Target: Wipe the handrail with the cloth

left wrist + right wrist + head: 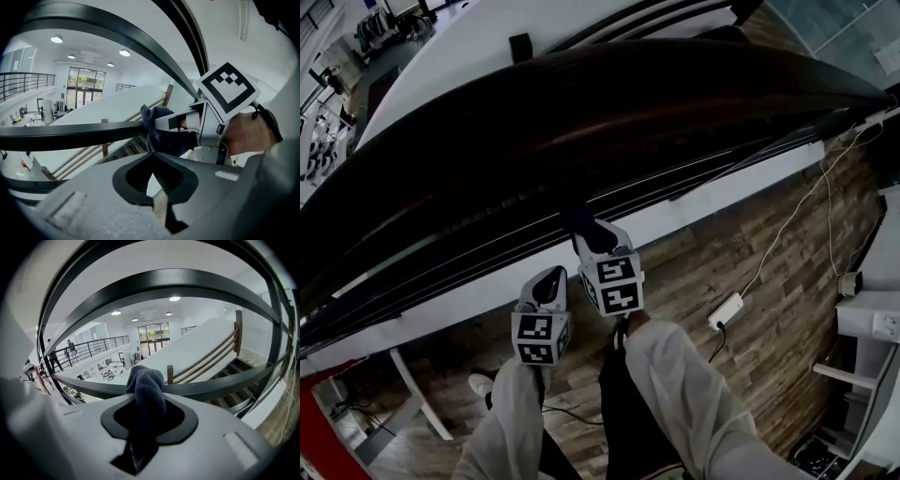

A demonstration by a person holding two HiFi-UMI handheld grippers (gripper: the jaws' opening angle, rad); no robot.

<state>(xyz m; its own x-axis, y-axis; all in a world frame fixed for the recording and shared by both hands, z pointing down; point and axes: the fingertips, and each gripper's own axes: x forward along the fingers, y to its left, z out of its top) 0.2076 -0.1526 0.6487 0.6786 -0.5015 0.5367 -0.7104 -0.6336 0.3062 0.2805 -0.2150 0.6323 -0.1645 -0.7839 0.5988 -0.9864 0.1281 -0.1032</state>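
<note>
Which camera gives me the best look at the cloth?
The right gripper view: the cloth fills its centre, bunched in the right claw at the handrail. The left gripper view shows it from the side, and the head view shows only a dark tip.

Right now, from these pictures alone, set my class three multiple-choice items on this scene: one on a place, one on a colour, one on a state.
1. Where is the cloth?
A. on the wooden floor
B. at the handrail
C. on the white shelf

2. What colour is the cloth?
A. red
B. white
C. dark blue

3. How does the right gripper stand?
A. wide open and empty
B. shut on the cloth
C. shut on a cable

Key:
1 B, the cloth lies against the dark rail in both gripper views.
2 C, it shows dark blue in the right gripper view.
3 B, the cloth is clamped between its jaws.
</note>
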